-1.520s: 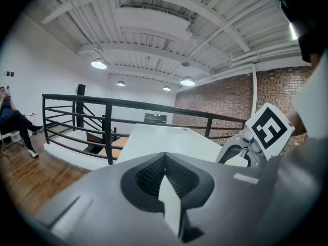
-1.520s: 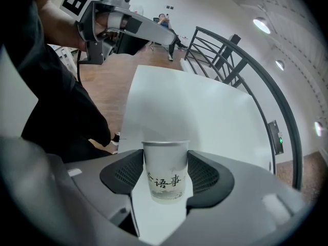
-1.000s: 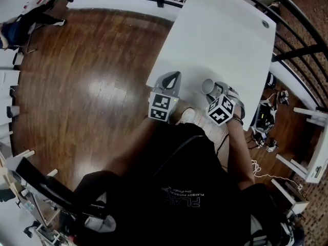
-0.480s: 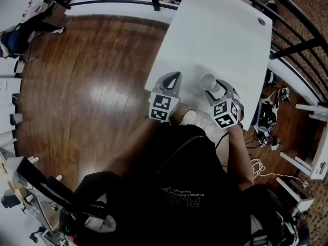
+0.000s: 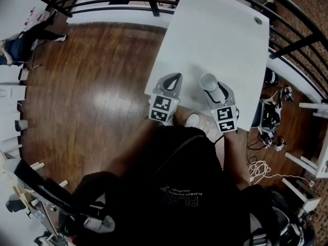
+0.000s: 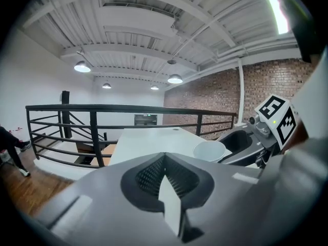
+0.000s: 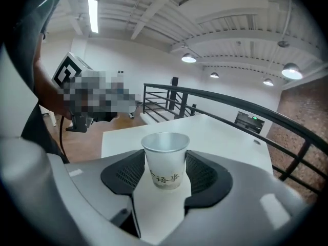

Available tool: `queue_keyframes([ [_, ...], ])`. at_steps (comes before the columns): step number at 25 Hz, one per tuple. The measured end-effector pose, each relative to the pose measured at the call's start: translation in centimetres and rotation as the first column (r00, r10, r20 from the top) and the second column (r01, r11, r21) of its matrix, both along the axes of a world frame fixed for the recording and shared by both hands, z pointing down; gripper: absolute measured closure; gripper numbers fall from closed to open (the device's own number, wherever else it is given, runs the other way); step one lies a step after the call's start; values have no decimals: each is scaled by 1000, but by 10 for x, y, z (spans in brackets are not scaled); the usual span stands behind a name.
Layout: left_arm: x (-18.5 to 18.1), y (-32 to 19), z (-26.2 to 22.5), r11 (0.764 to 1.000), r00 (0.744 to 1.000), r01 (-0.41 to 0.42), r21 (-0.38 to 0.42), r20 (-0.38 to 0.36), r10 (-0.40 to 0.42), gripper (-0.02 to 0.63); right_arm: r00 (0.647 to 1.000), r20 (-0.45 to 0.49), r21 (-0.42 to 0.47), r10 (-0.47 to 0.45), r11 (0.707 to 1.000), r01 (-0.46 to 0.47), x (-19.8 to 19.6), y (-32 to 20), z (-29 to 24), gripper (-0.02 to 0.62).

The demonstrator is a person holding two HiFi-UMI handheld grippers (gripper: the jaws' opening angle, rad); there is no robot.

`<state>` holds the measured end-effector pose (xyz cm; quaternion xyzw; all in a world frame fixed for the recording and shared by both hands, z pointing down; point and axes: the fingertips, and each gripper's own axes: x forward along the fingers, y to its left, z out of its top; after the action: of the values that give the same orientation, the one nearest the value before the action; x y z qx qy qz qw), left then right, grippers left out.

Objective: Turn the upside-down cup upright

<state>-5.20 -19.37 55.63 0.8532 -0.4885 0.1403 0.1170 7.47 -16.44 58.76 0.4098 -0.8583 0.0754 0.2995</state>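
White paper cup [image 7: 165, 160] with dark print, mouth up, clamped between pads of right gripper [image 5: 214, 89] over white rectangular table [image 5: 220, 40]; left gripper [image 6: 164, 163] pinched closed, empty.

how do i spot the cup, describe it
Find the white table beside the black railing. At its near edge the right claw grips a white paper cup, mouth up. Dark print marks its side; the left claw beside it holds nothing.

Right gripper [image 5: 212, 90] holds the cup [image 5: 207, 81] (mouth up) over the table [image 5: 220, 35]
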Motion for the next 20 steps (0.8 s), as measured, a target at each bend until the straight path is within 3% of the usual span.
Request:
queue_keyframes([
  [11, 11, -5, -6, 999, 999, -35, 21, 33, 35, 606, 964, 226, 24, 144, 988, -153, 22, 9, 18, 330],
  [20, 18, 0, -5, 998, 997, -58, 21, 48, 57, 606, 949, 236, 32, 210, 974, -224, 40, 12, 32, 328],
])
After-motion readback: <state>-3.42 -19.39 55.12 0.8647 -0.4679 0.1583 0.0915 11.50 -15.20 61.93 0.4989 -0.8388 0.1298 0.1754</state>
